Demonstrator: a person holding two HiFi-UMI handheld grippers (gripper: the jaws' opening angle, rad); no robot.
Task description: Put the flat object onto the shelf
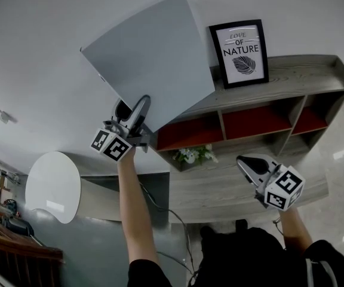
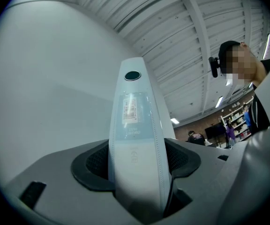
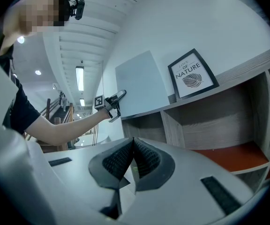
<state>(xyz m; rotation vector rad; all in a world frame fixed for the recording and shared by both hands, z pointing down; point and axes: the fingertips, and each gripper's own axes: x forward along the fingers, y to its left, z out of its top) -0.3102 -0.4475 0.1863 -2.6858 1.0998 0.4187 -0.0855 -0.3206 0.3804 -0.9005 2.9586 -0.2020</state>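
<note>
Head view: flat object [image 1: 151, 58] upright, tilted

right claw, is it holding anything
No, the right claw is shut with nothing between its pads; the flat grey panel sits in the left claw.

Overhead, plus one lens riding along each pair of jaws.
From the head, steeply down and fairly far back over the shelf [image 1: 291, 70] and framed print [image 1: 239, 52]; from the left gripper [image 1: 137, 109], tilted up, very close to the flat panel [image 2: 135, 139] seen edge-on against wall [image 2: 55, 102] and ceiling [image 2: 186, 36]; from the right gripper [image 1: 252, 165], level, sideways along the shelf front, sharing print, panel and left gripper with the head view.
</note>
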